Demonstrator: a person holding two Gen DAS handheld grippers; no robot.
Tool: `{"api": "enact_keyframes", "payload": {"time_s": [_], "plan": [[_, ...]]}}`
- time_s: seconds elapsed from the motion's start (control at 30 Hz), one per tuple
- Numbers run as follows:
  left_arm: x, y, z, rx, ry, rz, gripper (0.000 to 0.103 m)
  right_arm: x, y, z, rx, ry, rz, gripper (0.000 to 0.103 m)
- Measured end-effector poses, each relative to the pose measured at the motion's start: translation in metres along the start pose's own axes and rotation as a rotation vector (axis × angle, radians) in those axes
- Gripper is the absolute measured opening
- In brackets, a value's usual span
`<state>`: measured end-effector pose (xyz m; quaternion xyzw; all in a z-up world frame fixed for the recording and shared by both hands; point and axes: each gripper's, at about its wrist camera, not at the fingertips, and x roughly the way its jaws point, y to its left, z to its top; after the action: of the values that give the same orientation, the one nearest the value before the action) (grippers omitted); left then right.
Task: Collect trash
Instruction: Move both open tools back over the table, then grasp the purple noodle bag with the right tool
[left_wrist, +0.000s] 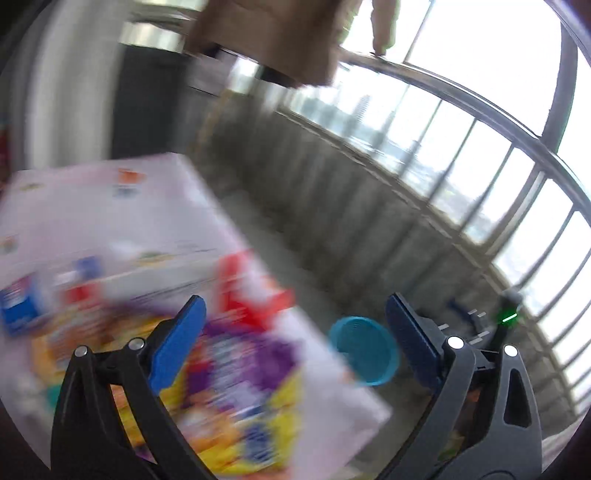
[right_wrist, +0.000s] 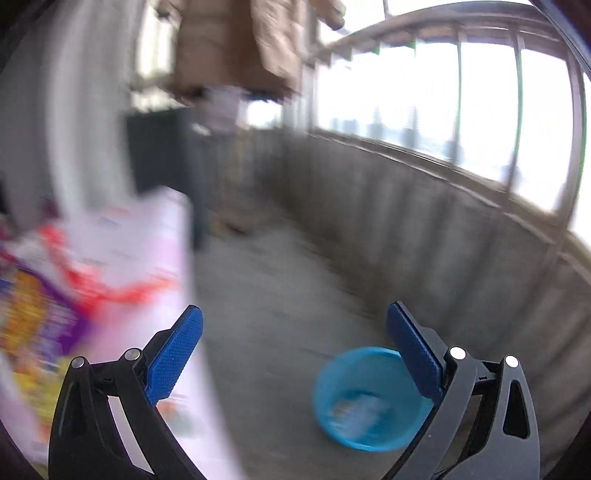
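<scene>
Both views are motion-blurred. My left gripper (left_wrist: 295, 336) is open and empty above the near part of a white table (left_wrist: 177, 206). On the table lie a yellow-and-purple snack wrapper (left_wrist: 236, 387), a red wrapper (left_wrist: 247, 295) and a blue packet (left_wrist: 20, 310). A blue bin (left_wrist: 364, 350) stands on the floor past the table's right edge. My right gripper (right_wrist: 295, 339) is open and empty over the floor. The blue bin (right_wrist: 369, 398) sits low between its fingers, with some pale trash inside. The table (right_wrist: 147, 251) and the yellow-and-purple wrapper (right_wrist: 33, 325) are at the left.
A grey concrete floor (right_wrist: 280, 280) runs to a low concrete wall with a metal railing (right_wrist: 461, 206) and windows. A brown coat (left_wrist: 273, 37) hangs at the top. A dark cabinet (left_wrist: 147, 99) stands behind the table. The other gripper's handle (left_wrist: 506, 321) shows at right.
</scene>
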<state>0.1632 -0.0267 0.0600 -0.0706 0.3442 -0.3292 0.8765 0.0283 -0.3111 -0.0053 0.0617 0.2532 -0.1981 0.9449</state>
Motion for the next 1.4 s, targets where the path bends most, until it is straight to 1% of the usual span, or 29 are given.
{"api": "enact_keyframes", "payload": {"time_s": [0.07,0.17,0.2,0.23,0.27,0.3,0.4,0.5,0.57,0.7,0.73,0.77,0.8,0.83,0.87,0.93,0.97,1.03,1.1,1.23,1.33,1.4], "plan": [[-0.026,0.025,-0.020,-0.025,-0.006,0.063,0.093,-0.005,0.025,0.006,0.002,-0.002,0.119,0.097],[-0.055,0.057,-0.051,-0.090,-0.004,0.145,0.093,-0.001,0.060,0.011,-0.002,0.037,0.258,0.097],[-0.062,0.064,-0.062,-0.108,-0.007,0.155,0.093,0.004,0.072,0.013,0.003,0.060,0.323,0.097],[-0.066,0.073,-0.069,-0.121,-0.011,0.160,0.093,0.009,0.082,0.011,0.006,0.080,0.362,0.097],[-0.071,0.078,-0.081,-0.137,-0.018,0.171,0.093,0.018,0.094,0.011,0.010,0.115,0.409,0.097],[-0.075,0.083,-0.086,-0.142,-0.020,0.172,0.093,0.028,0.103,0.009,0.015,0.153,0.446,0.097],[-0.075,0.088,-0.108,-0.162,0.001,0.172,0.093,0.045,0.122,0.001,0.019,0.235,0.501,0.090],[-0.069,0.086,-0.120,-0.153,0.014,0.167,0.093,0.069,0.143,0.000,0.000,0.287,0.519,0.085],[-0.062,0.081,-0.123,-0.127,0.010,0.164,0.091,0.072,0.156,-0.004,-0.003,0.296,0.523,0.085],[-0.052,0.078,-0.127,-0.102,0.026,0.111,0.074,0.096,0.164,0.002,0.009,0.326,0.537,0.079],[-0.048,0.080,-0.124,-0.102,0.032,0.105,0.070,0.104,0.164,0.002,0.020,0.350,0.552,0.077],[-0.045,0.080,-0.125,-0.101,0.038,0.100,0.065,0.112,0.164,0.000,0.030,0.375,0.577,0.076],[-0.040,0.081,-0.126,-0.100,0.048,0.092,0.061,0.119,0.165,-0.002,0.038,0.403,0.596,0.072],[-0.035,0.081,-0.126,-0.103,0.059,0.087,0.058,0.125,0.165,-0.004,0.041,0.435,0.605,0.064],[-0.029,0.082,-0.127,-0.106,0.076,0.091,0.053,0.127,0.166,-0.008,0.041,0.462,0.613,0.059],[-0.019,0.084,-0.127,-0.111,0.110,0.104,0.045,0.129,0.165,-0.014,0.034,0.503,0.632,0.047],[-0.016,0.084,-0.128,-0.115,0.119,0.103,0.038,0.129,0.164,-0.018,0.023,0.521,0.640,0.043],[-0.011,0.084,-0.130,-0.125,0.128,0.093,0.037,0.120,0.159,-0.024,-0.004,0.549,0.642,0.033],[-0.008,0.083,-0.131,-0.123,0.136,0.088,0.034,0.106,0.150,-0.032,-0.022,0.577,0.650,0.029],[0.001,0.077,-0.134,-0.102,0.179,0.106,0.031,0.077,0.134,-0.050,-0.050,0.640,0.680,0.028],[0.009,0.073,-0.136,-0.090,0.211,0.128,0.030,0.060,0.128,-0.059,-0.124,0.644,0.627,0.028],[0.013,0.070,-0.138,-0.089,0.231,0.130,0.028,0.056,0.124,-0.057,-0.126,0.622,0.585,0.029]]}}
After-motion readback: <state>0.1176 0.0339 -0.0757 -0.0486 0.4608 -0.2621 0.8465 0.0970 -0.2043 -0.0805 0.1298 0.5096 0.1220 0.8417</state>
